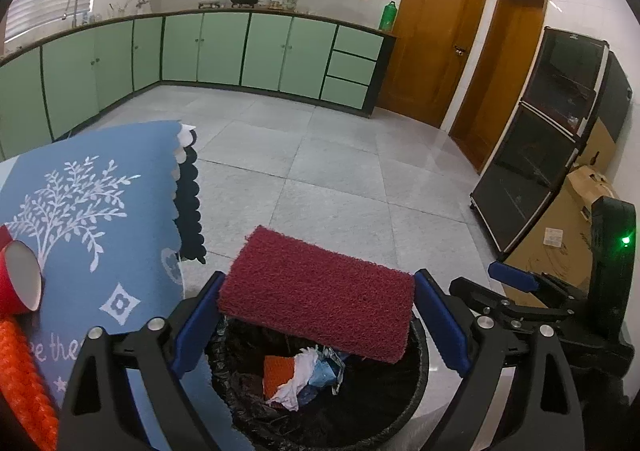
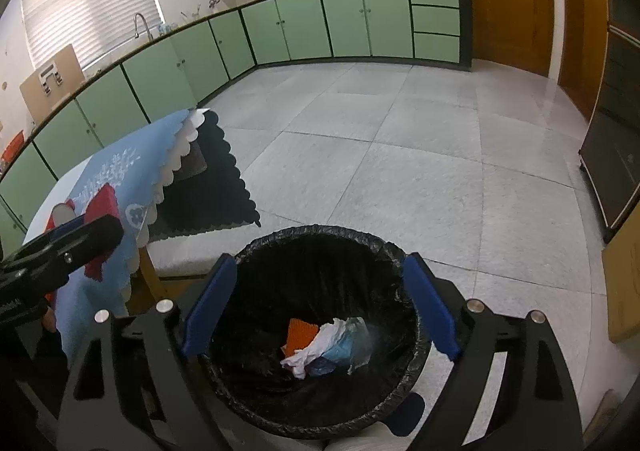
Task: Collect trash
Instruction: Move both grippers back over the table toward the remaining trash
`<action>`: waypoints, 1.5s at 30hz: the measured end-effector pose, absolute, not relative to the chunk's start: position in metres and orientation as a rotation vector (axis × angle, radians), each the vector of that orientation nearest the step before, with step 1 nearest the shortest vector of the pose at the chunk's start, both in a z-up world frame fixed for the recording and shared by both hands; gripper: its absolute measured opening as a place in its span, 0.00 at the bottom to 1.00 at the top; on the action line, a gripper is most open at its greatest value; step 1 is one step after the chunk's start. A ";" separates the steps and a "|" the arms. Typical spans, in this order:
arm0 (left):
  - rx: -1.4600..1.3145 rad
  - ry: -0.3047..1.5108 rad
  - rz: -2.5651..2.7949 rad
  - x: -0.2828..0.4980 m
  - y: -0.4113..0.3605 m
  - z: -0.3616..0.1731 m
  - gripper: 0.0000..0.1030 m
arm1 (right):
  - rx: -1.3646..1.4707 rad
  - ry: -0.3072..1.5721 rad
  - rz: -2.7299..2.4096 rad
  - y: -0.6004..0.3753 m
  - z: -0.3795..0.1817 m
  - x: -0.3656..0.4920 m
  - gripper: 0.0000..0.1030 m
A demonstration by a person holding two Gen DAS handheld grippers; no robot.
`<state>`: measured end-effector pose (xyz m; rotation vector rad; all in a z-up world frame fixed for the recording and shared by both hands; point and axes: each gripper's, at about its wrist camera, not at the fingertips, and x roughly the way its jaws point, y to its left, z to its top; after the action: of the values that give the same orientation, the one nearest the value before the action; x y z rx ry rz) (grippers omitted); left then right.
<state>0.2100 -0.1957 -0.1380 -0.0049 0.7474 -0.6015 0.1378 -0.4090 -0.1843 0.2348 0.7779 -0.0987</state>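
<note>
Left gripper (image 1: 318, 325): your fingers pinch the red pad (image 1: 316, 291) by its ends, held over the bin (image 1: 420, 367).
Right gripper (image 2: 318, 307): fingers spread, nothing between them, above the bin's mouth.
Risk: the pad is wide and sits over the far rim; let go here and it may catch the rim or tip onto the floor (image 1: 340, 171).
Risk: the grippers hang close together and could knock.
Count: one pad, one bin, one red cup (image 1: 18, 279) left on the surface (image 1: 104, 211); a few scraps (image 2: 324, 347) in the bin.

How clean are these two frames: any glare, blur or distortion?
Left wrist: strong fisheye bending of the counter, glare on the floor tiles, red scouring pad sharp. Right wrist: same curvature, bright window blinds, black bin liner dark but readable.
</note>
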 end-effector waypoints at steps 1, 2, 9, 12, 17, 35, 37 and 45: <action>-0.003 0.745 -0.601 0.209 -0.196 -0.137 0.88 | 0.235 0.774 -0.101 -0.409 -0.183 0.136 0.81; -0.002 0.743 -0.602 0.209 -0.197 -0.136 0.88 | 0.235 0.773 -0.101 -0.410 -0.182 0.135 0.81; -0.004 0.742 -0.616 0.206 -0.201 -0.133 0.89 | 0.238 0.764 -0.103 -0.412 -0.179 0.131 0.81; 0.000 0.738 -0.620 0.205 -0.202 -0.132 0.89 | 0.247 0.760 -0.105 -0.414 -0.177 0.130 0.81; 0.003 0.738 -0.620 0.205 -0.204 -0.132 0.89 | 0.250 0.758 -0.101 -0.415 -0.176 0.130 0.81; -0.030 0.633 -0.381 0.173 -0.080 -0.096 0.89 | 0.221 0.694 0.044 -0.338 -0.141 0.132 0.81; -0.039 0.629 -0.316 0.168 -0.053 -0.096 0.89 | 0.213 0.687 0.084 -0.318 -0.136 0.136 0.81; -0.057 0.635 -0.059 0.146 0.058 -0.102 0.89 | 0.172 0.691 0.286 -0.216 -0.130 0.153 0.81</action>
<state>0.1462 0.0575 -0.1021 -0.0567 0.6347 -0.0585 0.1525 -0.2157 -0.1298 0.1717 0.6911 0.2859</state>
